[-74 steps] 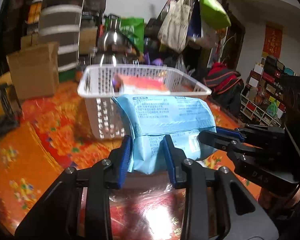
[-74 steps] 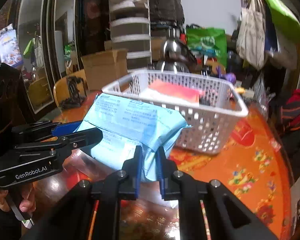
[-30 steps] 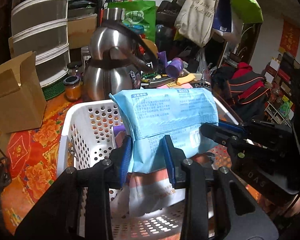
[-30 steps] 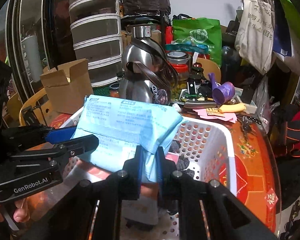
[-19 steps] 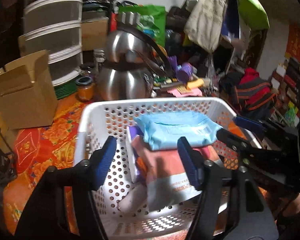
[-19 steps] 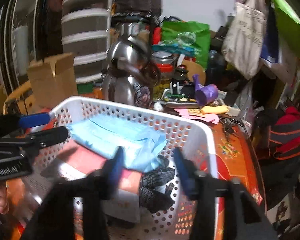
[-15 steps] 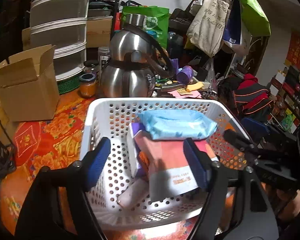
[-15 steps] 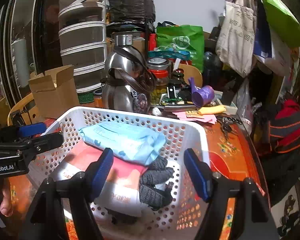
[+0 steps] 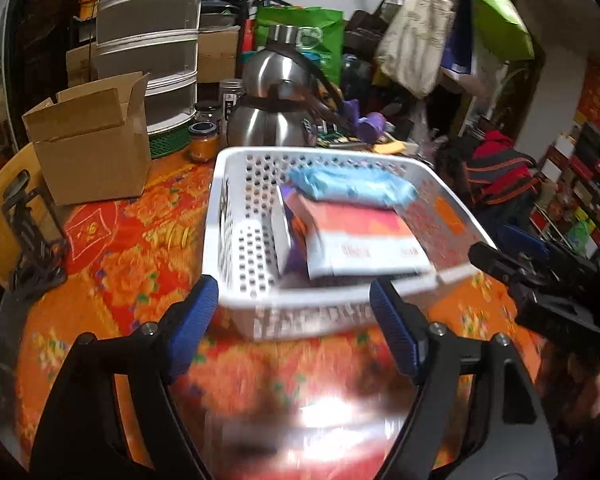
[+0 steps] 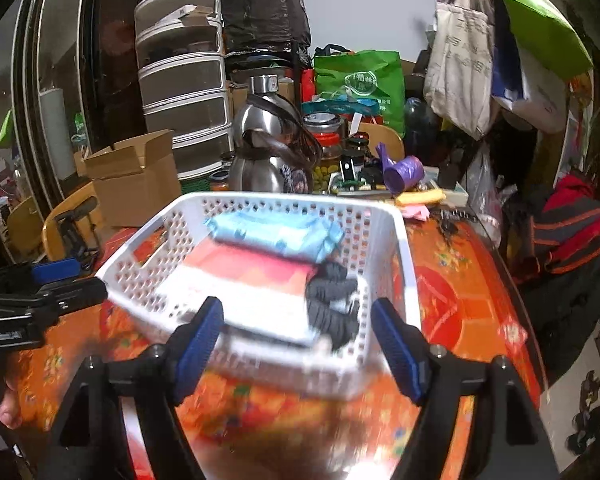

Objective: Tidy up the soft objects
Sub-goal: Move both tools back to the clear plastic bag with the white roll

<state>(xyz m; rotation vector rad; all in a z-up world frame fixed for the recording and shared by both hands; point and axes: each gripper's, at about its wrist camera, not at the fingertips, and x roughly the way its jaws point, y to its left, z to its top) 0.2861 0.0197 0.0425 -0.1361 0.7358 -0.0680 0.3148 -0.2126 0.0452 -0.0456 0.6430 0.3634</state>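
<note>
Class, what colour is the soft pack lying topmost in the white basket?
Light blue pack, clearest in the right wrist view.

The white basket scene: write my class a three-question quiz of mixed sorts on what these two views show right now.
1. True or false: the blue packet lies inside the white basket.
2. What does the blue packet rest on? A) kettle B) red-and-white packet C) cardboard box
3. Fill in: both the left tool and the right tool are ____.

Key: 1 true. 2 B, the red-and-white packet. 3 open, holding nothing.
</note>
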